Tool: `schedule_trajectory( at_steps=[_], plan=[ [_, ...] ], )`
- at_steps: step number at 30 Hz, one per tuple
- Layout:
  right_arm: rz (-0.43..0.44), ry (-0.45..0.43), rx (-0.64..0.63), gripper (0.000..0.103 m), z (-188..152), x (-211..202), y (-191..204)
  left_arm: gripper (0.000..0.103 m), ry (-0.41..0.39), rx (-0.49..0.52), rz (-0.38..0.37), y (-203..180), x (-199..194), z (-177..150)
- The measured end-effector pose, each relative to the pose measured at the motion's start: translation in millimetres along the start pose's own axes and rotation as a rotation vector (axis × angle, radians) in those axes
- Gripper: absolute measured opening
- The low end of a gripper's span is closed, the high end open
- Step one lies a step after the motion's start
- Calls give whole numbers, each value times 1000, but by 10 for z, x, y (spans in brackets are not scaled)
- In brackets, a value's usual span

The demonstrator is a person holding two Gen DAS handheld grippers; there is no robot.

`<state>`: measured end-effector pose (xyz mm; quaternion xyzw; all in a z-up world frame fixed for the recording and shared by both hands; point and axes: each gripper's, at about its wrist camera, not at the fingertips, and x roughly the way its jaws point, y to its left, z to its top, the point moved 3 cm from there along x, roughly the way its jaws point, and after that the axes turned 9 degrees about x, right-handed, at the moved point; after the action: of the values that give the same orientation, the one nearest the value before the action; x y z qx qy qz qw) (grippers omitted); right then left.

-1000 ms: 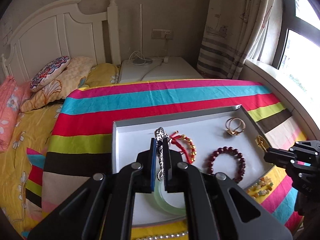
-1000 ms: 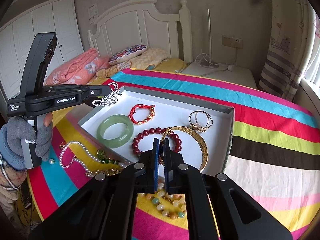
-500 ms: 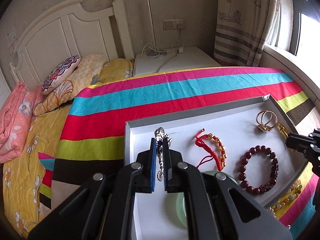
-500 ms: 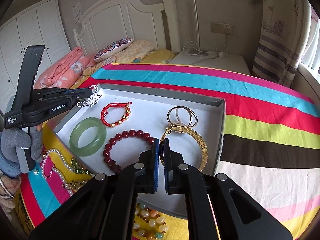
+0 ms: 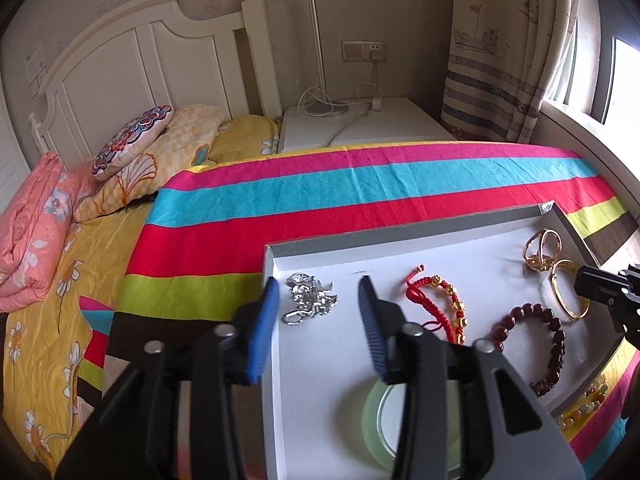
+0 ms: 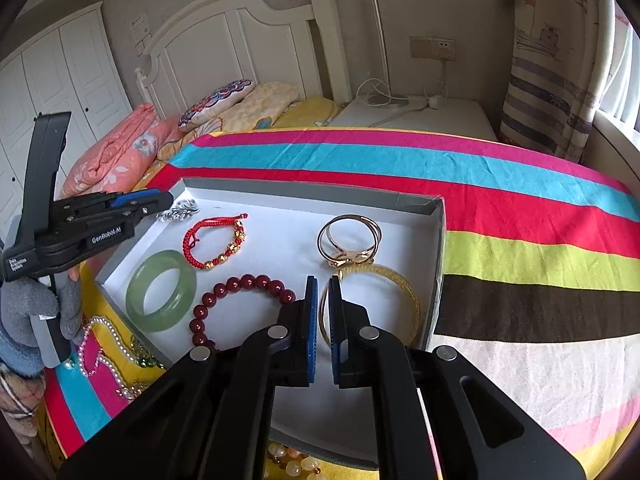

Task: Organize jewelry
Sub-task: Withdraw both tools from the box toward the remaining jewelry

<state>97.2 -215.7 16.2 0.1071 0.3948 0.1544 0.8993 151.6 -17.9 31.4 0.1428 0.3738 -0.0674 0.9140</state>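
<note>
- Two grippers are working over one white tray (image 6: 436,236) sitting on the striped bed (image 6: 520,216).
- I am holding my left gripper (image 5: 318,300) spread wide, its blue pads standing either side of the silver chain piece (image 5: 308,298), which is lying loose in the far left corner of the tray.
- I am keeping my right gripper (image 6: 323,312) pressed almost together, and it looks to be pinching the near rim of the gold bangle (image 6: 404,292); I am judging that from the thin gold edge running up between the pads.
- That bangle is lying flat at the right of the tray, touching the gold double ring (image 6: 350,236) just beyond it, with its open loop spreading right and far from my pads.
- My right hand is the nearer one to it, reaching in low from the near side.
- Also resting in the tray are the red cord bracelet (image 6: 214,242), the green jade bangle (image 6: 161,290) and the dark red bead bracelet (image 6: 240,292).
- A pearl necklace (image 6: 100,344) is lying outside the tray on the bed, near the left, and my left hand is closer to that.
</note>
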Motion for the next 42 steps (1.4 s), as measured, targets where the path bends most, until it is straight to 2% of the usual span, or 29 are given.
schedule_trajectory(
  at_steps=[2,3,4,5,6,7,10,13,16,21,26,29,32,35,39,42],
  plan=[
    [3,-6,6,13,11,-27,-1,46,0,0,-2,5,-15,-1],
    [9,-10,9,19,18,-47,2,54,-3,0,1,5,-26,-1],
    [16,-14,12,31,21,-69,4,63,-10,-1,6,7,-47,-1],
    [20,-18,15,39,31,-92,8,67,-21,-4,11,7,-87,-3],
    [26,-28,18,56,38,-135,22,73,-32,-8,14,6,-138,-11],
    [33,-39,18,61,41,-177,36,77,-41,-12,14,12,-184,-14],
    [41,-64,-6,61,35,-342,115,88,-75,-39,10,36,-399,-77],
    [61,-86,-14,61,-27,-530,171,93,-111,-67,-2,54,-671,-247],
    [68,-88,-28,63,-166,-662,202,95,-125,-99,-19,63,-930,-518],
    [86,-47,-39,63,-477,-737,263,97,-125,-217,-66,152,-1278,-1220],
    [94,3,-131,61,-767,-685,509,98,-107,-293,-94,326,-1327,-1677],
    [111,33,-155,57,-862,-651,673,97,-112,-383,-160,466,-1281,-1775],
    [69,14,-203,55,-959,-712,743,97,-127,-405,-195,511,-1270,-1800],
    [27,26,-188,55,-1007,-729,563,97,-153,-377,-221,476,-1314,-1790],
    [-27,33,-96,55,-977,-722,172,97,-138,-365,-240,433,-1264,-1741],
    [-44,36,-89,55,-935,-710,75,97,-137,-368,-250,443,-1242,-1724]
  ],
)
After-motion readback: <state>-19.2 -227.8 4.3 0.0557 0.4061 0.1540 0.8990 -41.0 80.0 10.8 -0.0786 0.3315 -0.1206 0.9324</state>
